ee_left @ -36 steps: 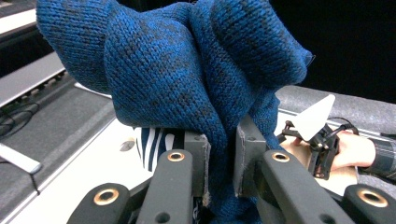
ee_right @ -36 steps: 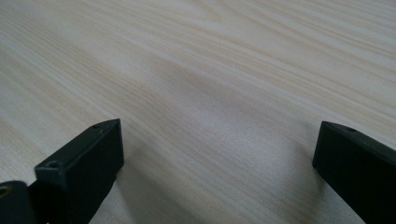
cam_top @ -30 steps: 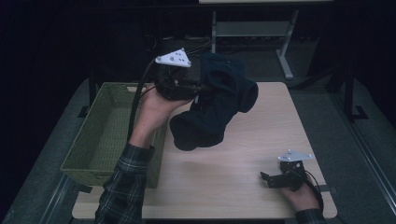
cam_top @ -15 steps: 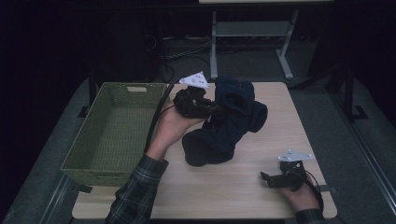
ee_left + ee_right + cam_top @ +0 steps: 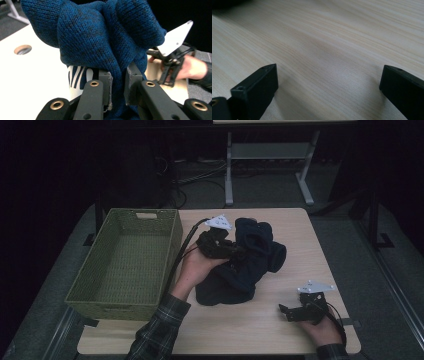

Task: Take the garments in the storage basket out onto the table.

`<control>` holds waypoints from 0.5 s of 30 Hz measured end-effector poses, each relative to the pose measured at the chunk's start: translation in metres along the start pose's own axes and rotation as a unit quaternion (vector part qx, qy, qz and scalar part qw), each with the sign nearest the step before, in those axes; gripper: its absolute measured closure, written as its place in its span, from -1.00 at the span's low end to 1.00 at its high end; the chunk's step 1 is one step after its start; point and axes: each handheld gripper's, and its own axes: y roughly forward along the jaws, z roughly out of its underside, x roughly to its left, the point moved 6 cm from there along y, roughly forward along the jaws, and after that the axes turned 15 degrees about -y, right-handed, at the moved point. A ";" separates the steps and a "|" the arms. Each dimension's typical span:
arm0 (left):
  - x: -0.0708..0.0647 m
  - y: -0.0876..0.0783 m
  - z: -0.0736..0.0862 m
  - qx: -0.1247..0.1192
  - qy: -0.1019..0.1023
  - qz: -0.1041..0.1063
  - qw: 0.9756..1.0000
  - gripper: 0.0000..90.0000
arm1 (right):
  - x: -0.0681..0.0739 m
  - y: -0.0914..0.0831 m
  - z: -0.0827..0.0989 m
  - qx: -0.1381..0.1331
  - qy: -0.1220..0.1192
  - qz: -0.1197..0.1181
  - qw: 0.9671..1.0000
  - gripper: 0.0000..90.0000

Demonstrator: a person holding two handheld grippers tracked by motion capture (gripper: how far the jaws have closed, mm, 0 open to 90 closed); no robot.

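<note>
A dark blue knitted garment (image 5: 247, 262) lies bunched on the wooden table (image 5: 300, 245), right of the basket. My left gripper (image 5: 235, 251) is shut on a fold of the garment (image 5: 105, 40) at its left side; the knit is pinched between the two jaws, and a white patch with dark stripes shows beneath it. My right gripper (image 5: 289, 312) rests low on the table near the front right corner, apart from the garment. Its jaws stand wide open over bare wood (image 5: 329, 75) with nothing between them.
A green woven basket (image 5: 170, 245) stands empty on the left of the table. A round cable hole (image 5: 23, 49) is cut into the tabletop. Behind the table are a metal stand (image 5: 265, 155) and loose cables on the dark floor.
My left gripper has carried the garment from above the basket's edge down and right onto the table, where the cloth now rests bunched. The right gripper has stayed in place.
</note>
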 end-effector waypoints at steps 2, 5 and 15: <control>0.003 0.003 0.002 0.002 -0.004 -0.002 1.000 0.75 | 0.000 0.000 0.000 0.000 -0.001 0.000 1.000 -0.96; 0.014 0.016 0.011 0.009 -0.019 -0.011 1.000 0.75 | 0.000 0.000 0.000 -0.001 -0.001 0.000 1.000 -0.96; 0.046 0.041 0.029 0.018 -0.064 -0.028 0.997 0.74 | 0.000 0.000 0.000 0.000 -0.001 0.000 1.000 -0.96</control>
